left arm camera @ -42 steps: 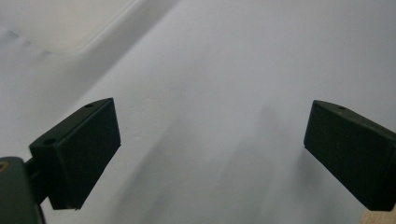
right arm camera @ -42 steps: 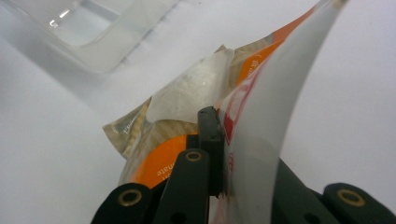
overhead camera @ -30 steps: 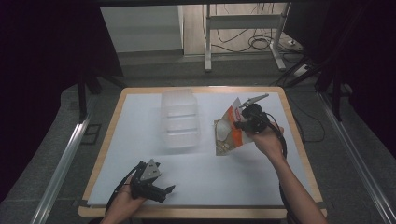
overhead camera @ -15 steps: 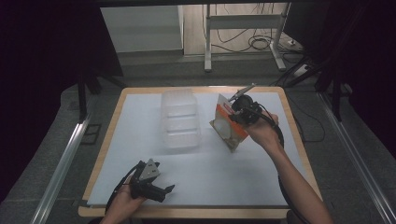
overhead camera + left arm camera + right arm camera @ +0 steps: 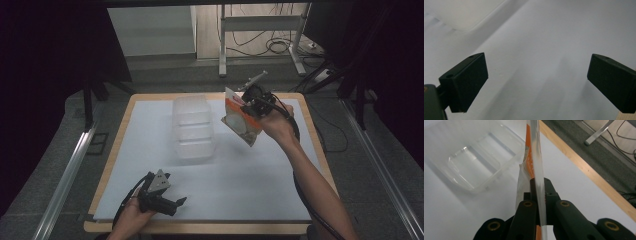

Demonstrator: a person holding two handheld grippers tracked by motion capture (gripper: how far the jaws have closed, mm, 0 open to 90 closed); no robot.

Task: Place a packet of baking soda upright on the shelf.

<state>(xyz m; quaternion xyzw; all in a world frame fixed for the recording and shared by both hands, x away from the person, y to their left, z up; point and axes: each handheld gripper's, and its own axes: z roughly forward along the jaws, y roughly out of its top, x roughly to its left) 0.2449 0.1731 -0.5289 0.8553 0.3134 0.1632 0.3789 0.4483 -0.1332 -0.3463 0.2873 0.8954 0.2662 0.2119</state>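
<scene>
An orange and clear plastic packet (image 5: 241,121) hangs in the air over the right half of the white table, pinched at its upper edge by my right gripper (image 5: 248,104). In the right gripper view the packet (image 5: 536,167) stands edge-on between the closed jaws of the right gripper (image 5: 538,192). A clear plastic container (image 5: 193,127) with compartments sits open on the table just left of the packet; it also lies upper left in the right gripper view (image 5: 474,157). My left gripper (image 5: 177,202) rests near the front left edge, its jaws apart with nothing between them (image 5: 536,77).
The white sheet (image 5: 260,170) covers a wooden-edged table (image 5: 316,135). Metal rails run along both sides on the floor. A desk frame and cables stand behind the far edge.
My right gripper has lifted the packet off the table and carried it upward and a little left, toward the container. The left gripper has stayed where it was.
</scene>
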